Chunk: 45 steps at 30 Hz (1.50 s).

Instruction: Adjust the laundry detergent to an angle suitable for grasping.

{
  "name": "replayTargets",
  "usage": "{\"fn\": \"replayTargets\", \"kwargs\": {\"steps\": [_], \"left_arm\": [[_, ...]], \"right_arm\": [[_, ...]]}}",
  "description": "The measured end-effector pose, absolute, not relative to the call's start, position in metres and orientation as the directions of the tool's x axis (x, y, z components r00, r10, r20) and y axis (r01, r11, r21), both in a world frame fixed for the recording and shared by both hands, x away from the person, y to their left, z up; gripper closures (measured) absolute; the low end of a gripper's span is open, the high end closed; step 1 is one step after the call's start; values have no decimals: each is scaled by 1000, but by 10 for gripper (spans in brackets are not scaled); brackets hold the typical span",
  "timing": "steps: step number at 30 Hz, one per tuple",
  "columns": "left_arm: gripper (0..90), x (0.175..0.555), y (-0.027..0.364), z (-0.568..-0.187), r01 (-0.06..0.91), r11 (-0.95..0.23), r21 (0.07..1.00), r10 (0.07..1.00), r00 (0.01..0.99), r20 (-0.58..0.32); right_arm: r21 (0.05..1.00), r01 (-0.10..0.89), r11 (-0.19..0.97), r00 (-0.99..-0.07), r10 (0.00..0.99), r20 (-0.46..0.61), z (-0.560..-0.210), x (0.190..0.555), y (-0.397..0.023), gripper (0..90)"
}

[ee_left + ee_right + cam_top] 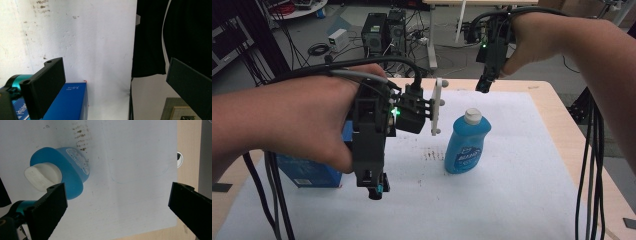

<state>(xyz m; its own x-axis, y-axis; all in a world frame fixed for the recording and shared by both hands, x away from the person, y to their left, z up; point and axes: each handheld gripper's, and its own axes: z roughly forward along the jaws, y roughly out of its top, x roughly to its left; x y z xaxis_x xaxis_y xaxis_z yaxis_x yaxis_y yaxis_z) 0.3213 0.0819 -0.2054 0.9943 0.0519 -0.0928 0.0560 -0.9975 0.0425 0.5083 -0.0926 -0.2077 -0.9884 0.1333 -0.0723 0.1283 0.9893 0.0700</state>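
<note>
Nearest me, the left gripper [376,191] hangs over the white sheet [512,200] with its jaws spread wide and nothing between them, right next to the blue cardboard box [307,172] at the sheet's left edge. Plenty of bare sheet in front. Mid-table stands the glossy blue plastic bottle [466,145], white cap on, upright. Farther back the right gripper [483,86] hovers over the far edge, jaws wide too, empty.

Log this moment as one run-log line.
left gripper: open, over box | right gripper: open, above bottle | bottle: upright on sheet, untouched
</note>
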Motion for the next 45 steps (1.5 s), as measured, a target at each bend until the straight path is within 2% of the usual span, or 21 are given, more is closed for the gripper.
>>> {"fn": "replayTargets", "kwargs": {"steps": [11, 21, 34, 41, 45], "left_arm": [[22, 322, 81, -207, 48, -998, 48, 44, 995, -93], [22, 319, 82, -204, 83, -995, 61, 79, 995, -68], [22, 336, 76, -228, 224, -949, 224, 210, 974, -85], [22, 349, 69, -231, 272, -904, 330, 265, 962, -68], [22, 355, 63, -235, 280, -890, 361, 276, 959, -62]], "right_arm": [[66, 130, 989, -988, 135, -77, -208, 508, -94, 11], [86, 128, 988, -988, 134, -79, -205, 508, -96, 11], [76, 141, 987, -986, 147, -77, -212, 516, -106, 11], [70, 172, 983, -982, 177, -70, -218, 524, -125, 11], [70, 201, 977, -977, 205, -63, -221, 527, -139, 11]]}}
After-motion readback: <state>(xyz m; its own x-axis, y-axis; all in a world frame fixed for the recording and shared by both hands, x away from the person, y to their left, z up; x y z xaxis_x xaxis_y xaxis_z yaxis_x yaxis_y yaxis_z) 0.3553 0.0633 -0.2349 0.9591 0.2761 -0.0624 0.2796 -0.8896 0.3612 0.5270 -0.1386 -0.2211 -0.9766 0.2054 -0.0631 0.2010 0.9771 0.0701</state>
